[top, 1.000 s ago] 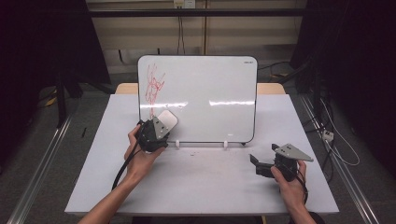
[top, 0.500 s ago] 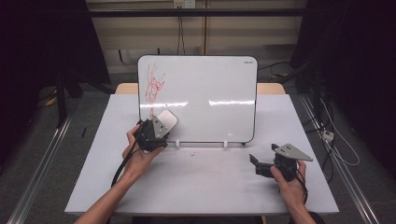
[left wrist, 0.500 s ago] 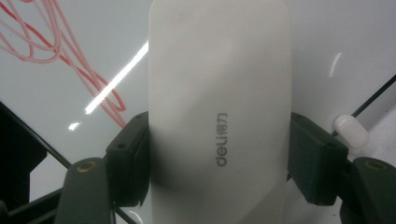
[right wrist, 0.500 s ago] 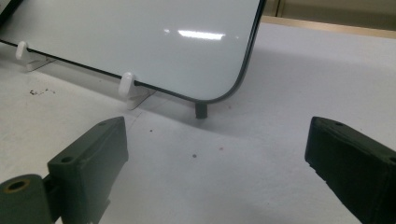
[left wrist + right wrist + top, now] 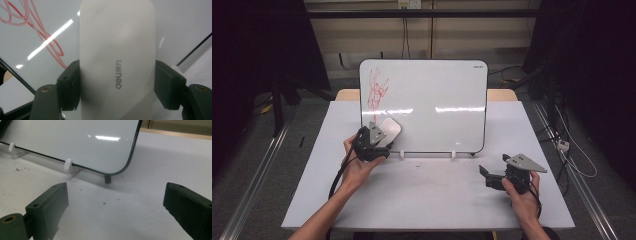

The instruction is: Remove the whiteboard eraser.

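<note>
A whiteboard [image 5: 432, 100] stands upright on white feet at the back of the table, with a red scribble [image 5: 377, 92] at its upper left. My left gripper [image 5: 379, 137] is shut on a white eraser [image 5: 389, 130], held against the board's lower left, below the scribble. In the left gripper view both black pads [image 5: 71, 85] press on the sides of the eraser [image 5: 116, 57], and red lines [image 5: 37, 27] show on the board behind it. My right gripper [image 5: 487, 172] rests low on the table at the right, open, with nothing between its jaws [image 5: 115, 207].
The white table [image 5: 427, 195] has bare room in front of the board. The board's clip feet [image 5: 67, 166] and a small black peg [image 5: 107, 178] lie ahead of my right gripper. Dark curtains and cables surround the table.
My left gripper with the eraser has shifted only slightly at the board's lower left. The right gripper has not moved.
</note>
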The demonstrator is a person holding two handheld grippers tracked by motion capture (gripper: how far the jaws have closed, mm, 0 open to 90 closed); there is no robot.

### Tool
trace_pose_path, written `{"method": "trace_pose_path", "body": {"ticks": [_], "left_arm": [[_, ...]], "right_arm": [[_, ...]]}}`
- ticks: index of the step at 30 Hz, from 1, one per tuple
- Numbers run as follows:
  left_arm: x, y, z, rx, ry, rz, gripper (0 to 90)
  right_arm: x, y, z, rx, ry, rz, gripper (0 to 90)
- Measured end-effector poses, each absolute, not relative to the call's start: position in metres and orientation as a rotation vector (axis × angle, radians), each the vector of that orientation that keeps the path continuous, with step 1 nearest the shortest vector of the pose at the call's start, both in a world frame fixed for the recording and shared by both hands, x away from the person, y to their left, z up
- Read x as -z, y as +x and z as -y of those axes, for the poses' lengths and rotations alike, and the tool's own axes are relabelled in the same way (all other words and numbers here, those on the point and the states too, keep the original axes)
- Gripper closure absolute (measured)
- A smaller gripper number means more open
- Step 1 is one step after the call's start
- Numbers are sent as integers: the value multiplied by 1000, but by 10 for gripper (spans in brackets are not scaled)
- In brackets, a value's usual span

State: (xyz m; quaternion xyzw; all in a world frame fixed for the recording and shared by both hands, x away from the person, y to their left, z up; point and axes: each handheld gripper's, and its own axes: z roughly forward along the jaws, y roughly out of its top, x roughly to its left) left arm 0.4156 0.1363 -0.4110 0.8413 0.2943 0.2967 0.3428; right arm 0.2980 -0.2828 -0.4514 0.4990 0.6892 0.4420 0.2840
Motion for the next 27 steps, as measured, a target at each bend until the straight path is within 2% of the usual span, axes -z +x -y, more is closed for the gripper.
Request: {"method": "trace_pose_path", "body": {"ticks": [27], "left_arm": [[385, 403, -158, -785, 2022, -810, 312]], "right_arm": [[451, 298, 282, -1207, 1328, -1849, 58]]}}
